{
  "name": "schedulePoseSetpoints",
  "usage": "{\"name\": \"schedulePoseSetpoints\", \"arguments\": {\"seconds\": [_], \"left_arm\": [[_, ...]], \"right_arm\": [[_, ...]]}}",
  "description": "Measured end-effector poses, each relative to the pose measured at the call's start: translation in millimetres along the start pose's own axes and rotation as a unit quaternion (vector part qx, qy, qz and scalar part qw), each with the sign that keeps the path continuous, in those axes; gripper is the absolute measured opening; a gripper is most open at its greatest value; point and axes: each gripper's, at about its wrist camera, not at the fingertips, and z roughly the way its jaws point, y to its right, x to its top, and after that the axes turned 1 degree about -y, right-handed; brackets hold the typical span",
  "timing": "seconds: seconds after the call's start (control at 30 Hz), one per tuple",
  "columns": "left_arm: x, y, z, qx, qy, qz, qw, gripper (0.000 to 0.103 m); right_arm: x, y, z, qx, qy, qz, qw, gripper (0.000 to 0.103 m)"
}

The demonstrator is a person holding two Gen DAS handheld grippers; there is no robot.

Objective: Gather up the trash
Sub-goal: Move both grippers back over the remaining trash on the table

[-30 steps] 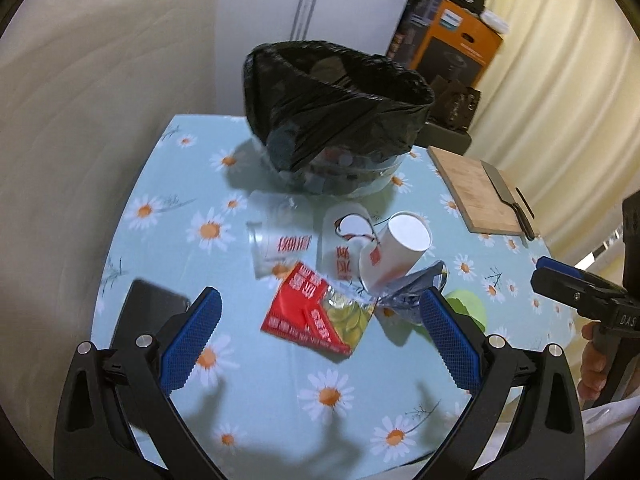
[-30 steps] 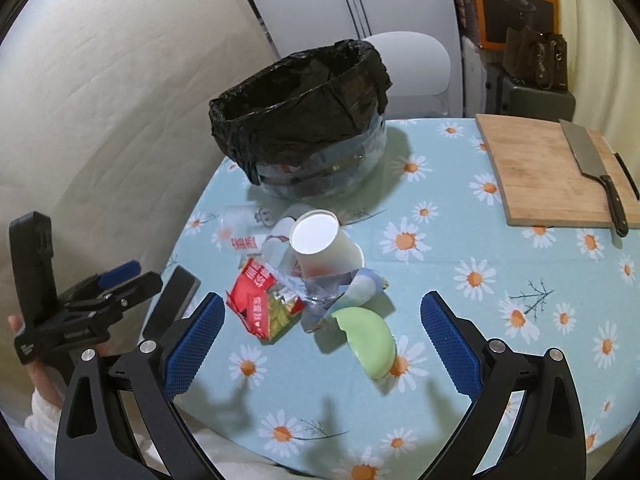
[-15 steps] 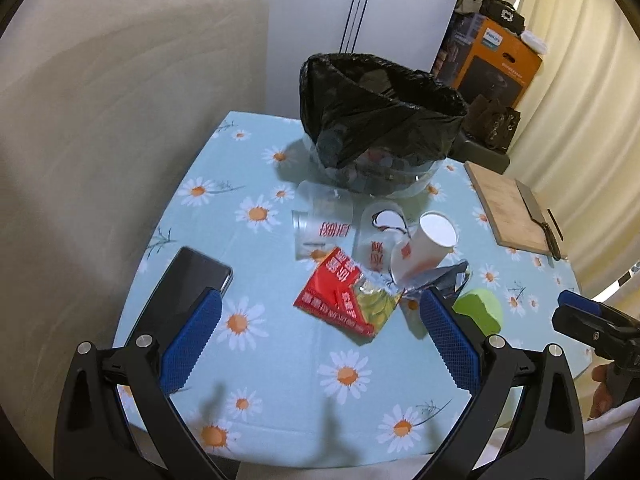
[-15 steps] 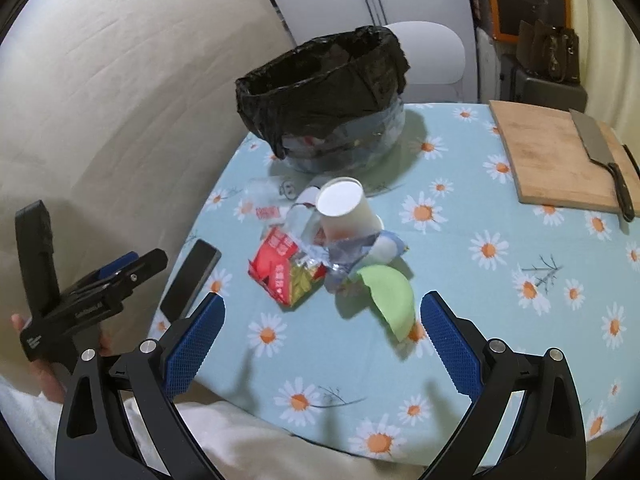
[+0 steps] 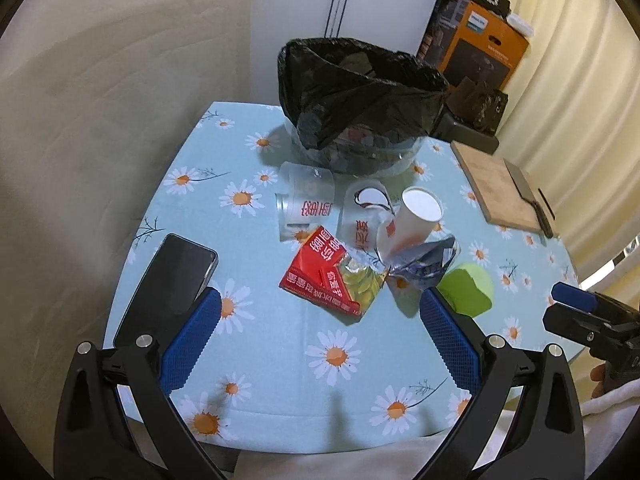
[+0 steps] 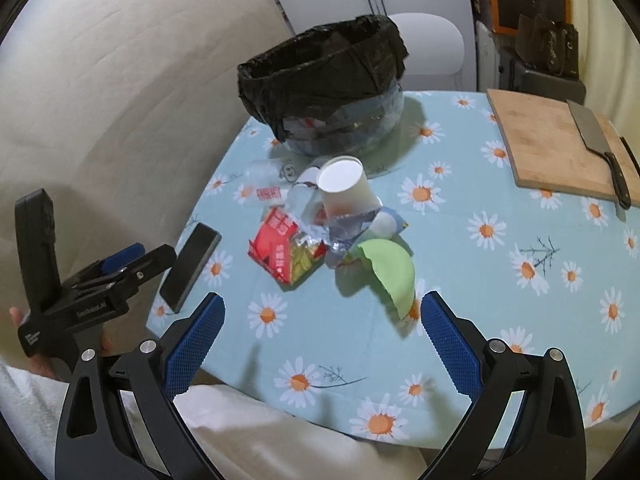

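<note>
Both claws wide open, nothing held. Left gripper [image 5: 320,332] with blue ribbed pads hangs above the near table edge; right gripper [image 6: 320,332], same build, likewise, over the near edge a bit further right. Neither touches any trash.

Trash sits in a heap mid-table on the light-blue daisy-print tablecloth [image 5: 332,364]: red and yellow foil snack wrapper [image 5: 332,280] nearest, crumpled silver-blue foil wrapper [image 5: 424,264] just beside it on the right, white paper cup [image 5: 412,220] tipped on its side with the mouth facing the cameras and resting on that foil, two clear plastic cups with red print [image 5: 306,204] lying behind, bent green paper-like disc [image 6: 390,270] at the heap's right edge. Black-bag-lined clear plastic bin [image 5: 360,100] stands at the far side, behind the heap; some trash seems to be inside already, contents unclear.

Not trash: black smartphone [image 5: 168,284] lying flat, left of the heap, close to the left pad; wooden cutting board [image 6: 556,144] with a cleaver [image 6: 598,140] on top, far right.

Step, judged: pre-grasp, picking a first piece. Next move probably calls for one claw to drop over an outer item, wrapper or green disc, close on its edge, lift, carry over the bin's mouth. Thin foil may slip; avoid the phone.
</note>
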Motion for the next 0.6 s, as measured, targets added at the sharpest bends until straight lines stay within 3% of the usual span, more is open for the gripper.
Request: {"name": "schedulePoseSetpoints", "arguments": {"seconds": [0.2,0.43,0.6], "left_arm": [[3.5,-1.5,10.5,-0.007,-0.018,0.008,0.9998,0.097],[13.6,5.6,27.4,-0.025,-0.036,0.038,0.9983,0.097],[20.8,5.7,45.0,-0.036,-0.055,0.054,0.9964,0.097]], "right_arm": [[4.3,3.6,9.6,-0.034,-0.019,0.002,0.999,0.094],[15.2,25.0,17.0,-0.037,-0.035,0.038,0.998,0.094],[21.3,23.2,25.8,-0.062,-0.05,0.007,0.997,0.093]]}}
